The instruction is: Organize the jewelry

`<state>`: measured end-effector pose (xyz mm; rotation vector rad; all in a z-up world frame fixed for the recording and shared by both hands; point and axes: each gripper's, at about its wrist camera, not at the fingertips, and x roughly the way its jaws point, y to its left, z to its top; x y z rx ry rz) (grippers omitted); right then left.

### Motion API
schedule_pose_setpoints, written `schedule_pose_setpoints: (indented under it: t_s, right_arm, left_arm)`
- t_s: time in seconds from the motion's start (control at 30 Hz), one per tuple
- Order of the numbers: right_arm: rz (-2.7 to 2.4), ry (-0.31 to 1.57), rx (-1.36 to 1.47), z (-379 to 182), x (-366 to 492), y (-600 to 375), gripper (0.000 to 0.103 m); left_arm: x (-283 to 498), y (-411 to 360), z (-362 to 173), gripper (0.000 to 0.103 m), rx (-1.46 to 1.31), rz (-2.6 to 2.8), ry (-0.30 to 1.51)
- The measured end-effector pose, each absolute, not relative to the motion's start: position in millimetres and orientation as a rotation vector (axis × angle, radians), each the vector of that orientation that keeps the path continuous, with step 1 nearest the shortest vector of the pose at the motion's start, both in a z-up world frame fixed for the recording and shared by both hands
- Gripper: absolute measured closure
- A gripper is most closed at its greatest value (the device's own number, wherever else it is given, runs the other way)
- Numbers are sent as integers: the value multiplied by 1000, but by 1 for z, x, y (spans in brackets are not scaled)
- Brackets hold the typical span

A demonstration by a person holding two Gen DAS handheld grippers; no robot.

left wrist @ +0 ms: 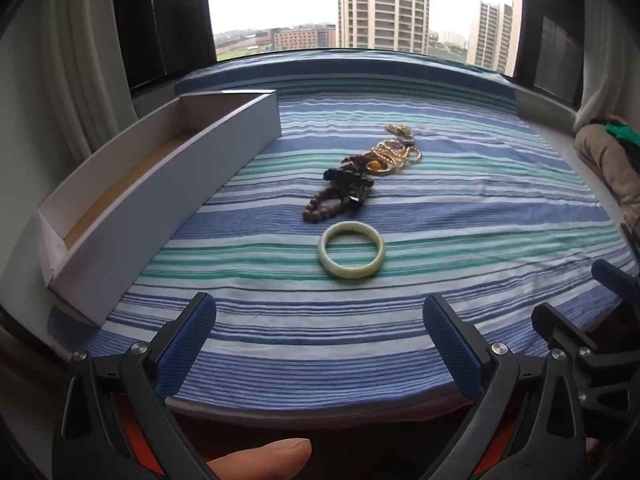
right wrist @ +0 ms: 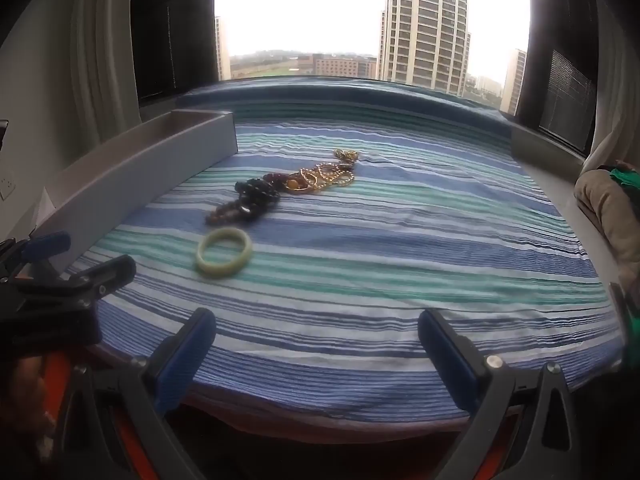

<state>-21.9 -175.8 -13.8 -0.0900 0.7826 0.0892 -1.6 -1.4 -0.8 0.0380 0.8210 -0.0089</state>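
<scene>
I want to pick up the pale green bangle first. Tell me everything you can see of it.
The pale green bangle is a smooth, thick, closed ring, stone-like, milky and glossy. It lies flat on the striped blue and green cloth, alone, nearest the grippers, just short of the brown bead bracelet without touching it.

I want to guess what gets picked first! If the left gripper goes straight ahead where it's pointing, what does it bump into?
Probably the pale green bangle: it lies centred ahead of the left gripper, whose jaws stand open and empty. Depth is unclear; it might touch the striped cloth first.
</scene>
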Motion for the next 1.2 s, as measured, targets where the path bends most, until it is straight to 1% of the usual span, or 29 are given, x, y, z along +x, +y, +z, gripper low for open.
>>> schedule_pose_setpoints:
  t_s: [1.2]
  right_arm:
    - [94,774,-84,-19,-22,-173,0]
  left_arm:
    - [-1,0,3,0,8,-41,818]
